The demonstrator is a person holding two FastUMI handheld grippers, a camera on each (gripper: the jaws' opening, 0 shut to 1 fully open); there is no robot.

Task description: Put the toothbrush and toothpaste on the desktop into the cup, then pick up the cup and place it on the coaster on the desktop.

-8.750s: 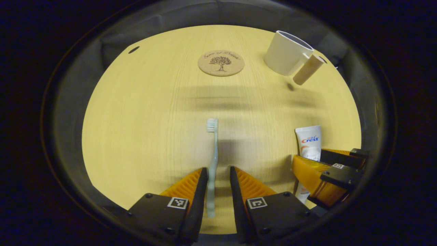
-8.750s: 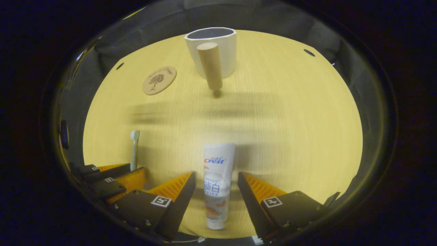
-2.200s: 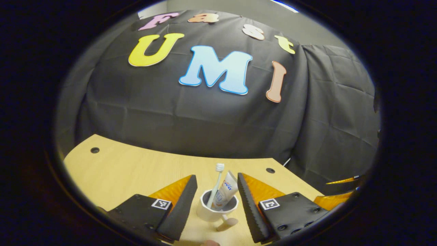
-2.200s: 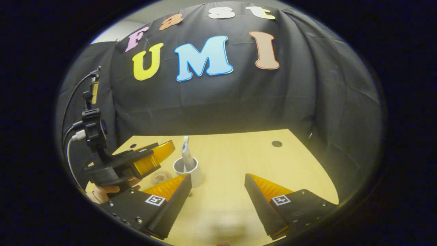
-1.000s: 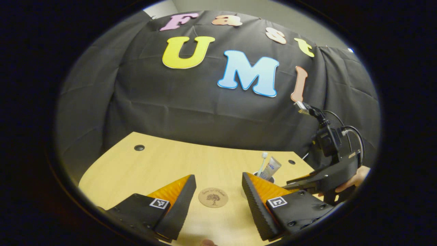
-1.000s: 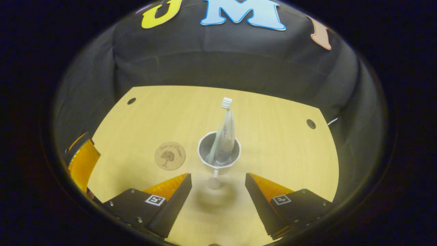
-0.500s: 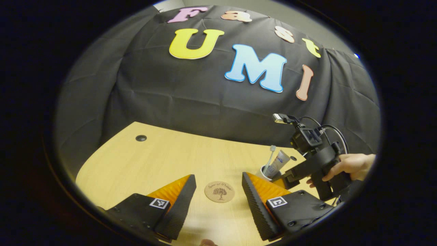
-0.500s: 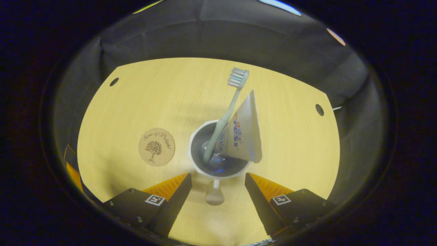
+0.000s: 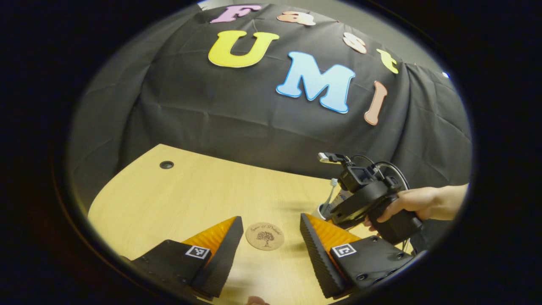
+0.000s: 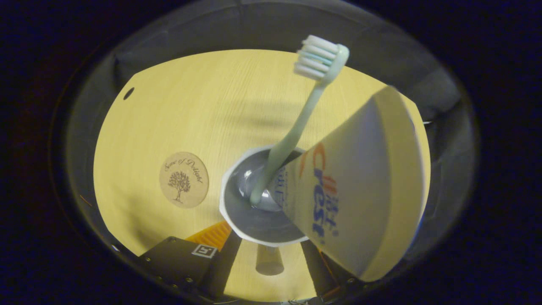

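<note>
The white cup stands on the wooden desktop, seen from above in the right gripper view. The pale green toothbrush and the toothpaste tube lean in it, heads up. My right gripper is open, close over the cup, with the cup's wooden handle between its fingers and untouched. The tube hides most of its right finger. The round cork coaster lies bare to the cup's left. In the left gripper view my left gripper is open above the coaster, and the toothbrush pokes up behind the right gripper.
A hand holds the right gripper from the right side. The desktop has a cable hole at its far left corner and ends at the black cloth wall. Bare wood stretches left of the coaster.
The right gripper has dropped closer onto the cup, so cup, brush and tube loom larger and the handle sits deeper between its fingers. The left gripper has barely moved.
</note>
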